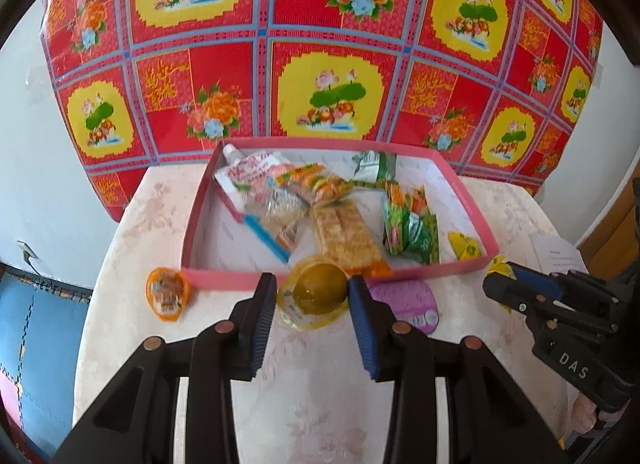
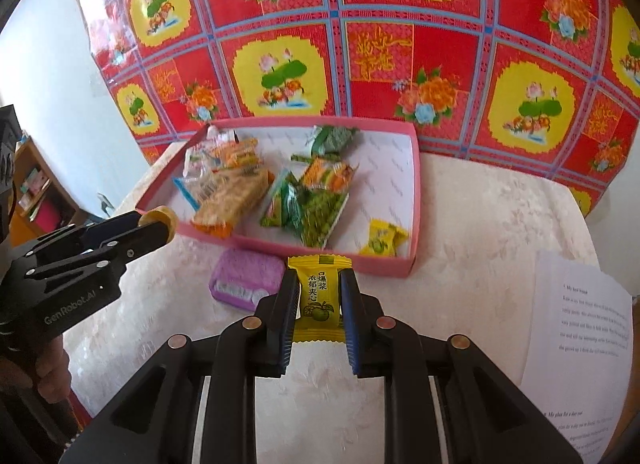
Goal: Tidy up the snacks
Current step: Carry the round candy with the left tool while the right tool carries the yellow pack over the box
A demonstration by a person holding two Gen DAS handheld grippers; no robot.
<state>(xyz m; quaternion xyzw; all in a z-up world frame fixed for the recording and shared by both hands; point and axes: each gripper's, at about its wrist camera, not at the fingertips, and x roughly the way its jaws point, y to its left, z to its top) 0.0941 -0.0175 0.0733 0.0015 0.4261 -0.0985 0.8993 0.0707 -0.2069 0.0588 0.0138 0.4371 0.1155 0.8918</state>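
Jelly cup (image 1: 316,291) btwn left gripper (image 1: 314,296) pads.

Black angular left gripper (image 1: 312,328), blue ribbed pads, copper rivets, right gripper (image 2: 319,314) alike, white lettering

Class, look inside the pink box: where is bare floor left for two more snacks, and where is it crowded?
Bare floor lies in the pink box along its right wall, behind the small yellow candy, and in the near-left corner beside the blue-edged packet. The middle is crowded with overlapping packets around the cracker pack.
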